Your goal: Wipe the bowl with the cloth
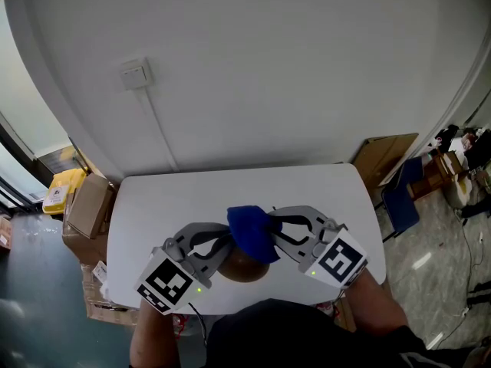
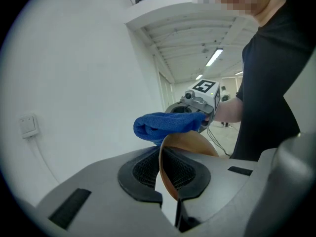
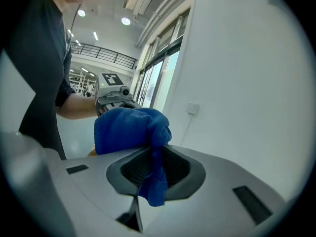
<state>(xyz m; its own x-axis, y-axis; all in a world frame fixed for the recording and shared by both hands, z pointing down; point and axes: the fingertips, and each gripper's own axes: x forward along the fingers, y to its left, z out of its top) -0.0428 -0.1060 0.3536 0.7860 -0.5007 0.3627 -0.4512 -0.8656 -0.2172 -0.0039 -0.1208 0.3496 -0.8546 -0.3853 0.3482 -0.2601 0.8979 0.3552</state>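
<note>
Both tools are occupied above the white bench (image 1: 153, 205). The left hand-held gripper (image 1: 221, 245) is clamped on the rim of the bowl (image 2: 190, 144), with the thin wall standing edge-on between its pads. The right hand-held gripper (image 1: 278, 227) is pinched on a fold of the cloth (image 3: 128, 130).

We judge the bowl to be light and stiff, and smooth enough to pivot or slide in a grip that catches only its rim. The firmest purchase looks to be where the left hand-held gripper has it, deep on the wall with one pad inside and one outside. We judge the cloth to be soft, light and yielding, and easy to keep hold of by a bunched fold. It will mould itself to the curve of the bowl when pressed in.

The bowl is brown with a matte, wood-like tone and a fine, even edge. It reaches out just beyond the tips of the left hand-held gripper and is held clear of the bench. The cloth is deep blue and plush. Most of it is bundled just ahead of the right hand-held gripper's jaws, and a short tail hangs down between the pads. The bundle sits at the mouth of the bowl, between the two tools, though we cannot tell how firmly it presses.
</note>
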